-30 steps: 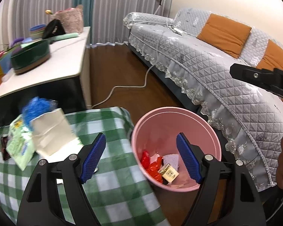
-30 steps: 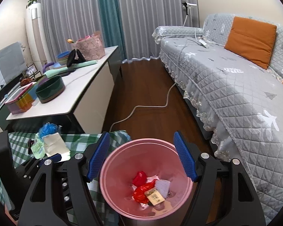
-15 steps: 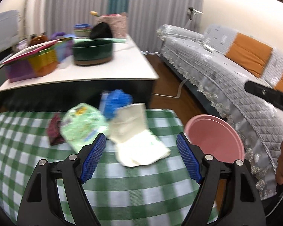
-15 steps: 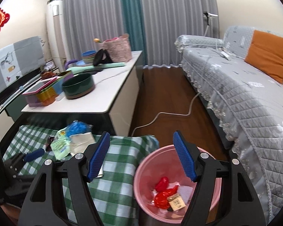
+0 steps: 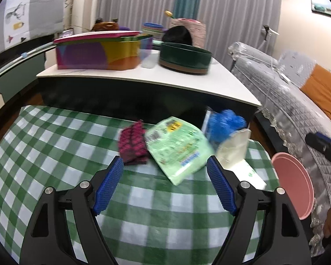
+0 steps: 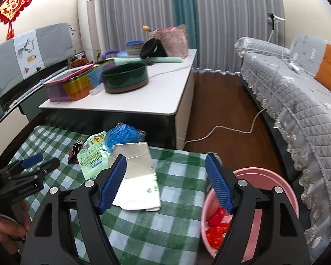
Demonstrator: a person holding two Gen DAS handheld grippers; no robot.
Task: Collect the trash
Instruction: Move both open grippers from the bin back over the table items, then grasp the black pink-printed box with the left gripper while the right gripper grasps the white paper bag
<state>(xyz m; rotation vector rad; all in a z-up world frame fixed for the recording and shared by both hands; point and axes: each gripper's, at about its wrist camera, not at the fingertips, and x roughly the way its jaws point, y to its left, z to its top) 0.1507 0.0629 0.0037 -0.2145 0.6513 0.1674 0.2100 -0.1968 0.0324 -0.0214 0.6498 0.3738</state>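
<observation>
So both grippers are up over the green checked tablecloth (image 5: 55, 145) and neither one is carrying anything. The left gripper (image 5: 165, 184) has its blue pads spread wide with only cloth between them. The right gripper (image 6: 166, 182) is also wide and its jaws are opening right now, nothing gripped; the near edge of the white paper bag (image 6: 139, 176) just shows past its left pad.

The trash sits in a little cluster toward the far side of the cloth. From the left wrist view: a dark pink wrapper (image 5: 133, 145) on the left, a light green packet (image 5: 178, 148) overlapping its right edge, then a crumpled blue plastic bag (image 5: 226, 123) further back, with the white paper bag just right of the packet, lying partly on it.

The pink bin (image 6: 273, 190) stands on the floor at the right end of the table, touching or just beside the cloth edge, with red wrappers (image 6: 216, 227) already down inside it. Sofa with a grey quilted cover (image 6: 298, 101) runs along the right.

Pictures are a bit motion-blurred, so can't read any labels
</observation>
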